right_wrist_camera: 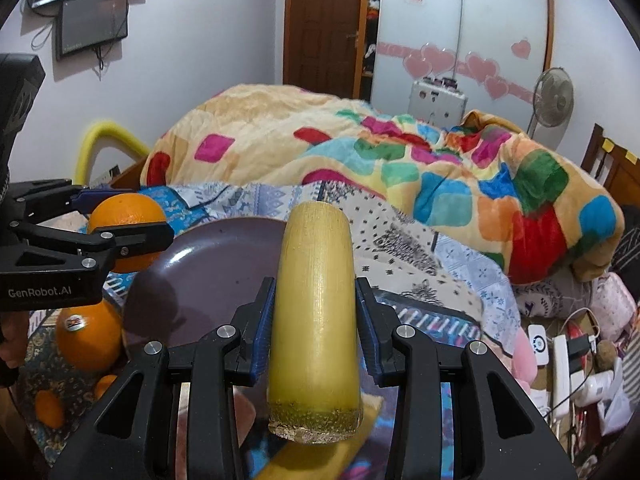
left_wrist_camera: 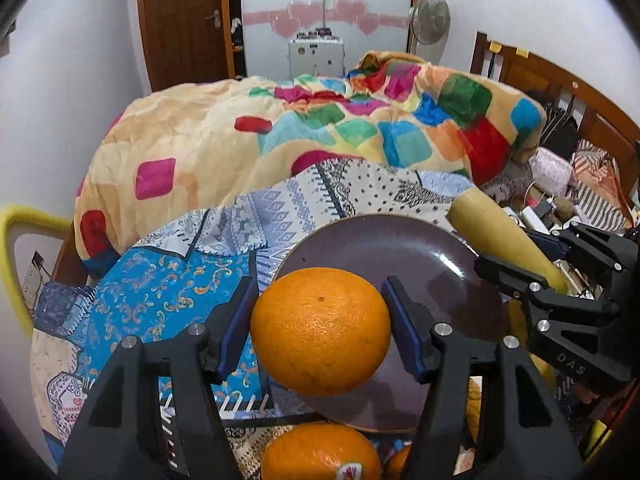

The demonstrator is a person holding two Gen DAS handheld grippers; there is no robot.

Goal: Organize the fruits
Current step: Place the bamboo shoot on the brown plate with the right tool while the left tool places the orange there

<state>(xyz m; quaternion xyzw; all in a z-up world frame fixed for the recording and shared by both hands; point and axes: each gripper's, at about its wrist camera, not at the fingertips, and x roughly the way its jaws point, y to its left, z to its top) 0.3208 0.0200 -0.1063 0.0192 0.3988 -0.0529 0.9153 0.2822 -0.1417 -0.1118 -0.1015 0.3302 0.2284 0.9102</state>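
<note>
The left gripper (left_wrist_camera: 320, 332) pinches an orange (left_wrist_camera: 320, 330) above the near rim of the plate (left_wrist_camera: 420, 256); the right gripper (right_wrist_camera: 315, 328) pinches a yellow cane piece (right_wrist_camera: 316, 320) lengthwise, raised just right of the plate; both look mid-carry, so the next move is probably to lower each onto the plate and spread the fingers. Only the right view shows the stickered orange (right_wrist_camera: 86, 334) and small ones left of the plate; the left view shows the cane's far end past the rim.

The right hand-held gripper (right_wrist_camera: 316, 320) clamps a yellow sugarcane piece (right_wrist_camera: 316, 320) above a dark plate (right_wrist_camera: 208, 272). At left, the left hand-held gripper (right_wrist_camera: 120, 224) holds an orange (right_wrist_camera: 124, 210).
</note>
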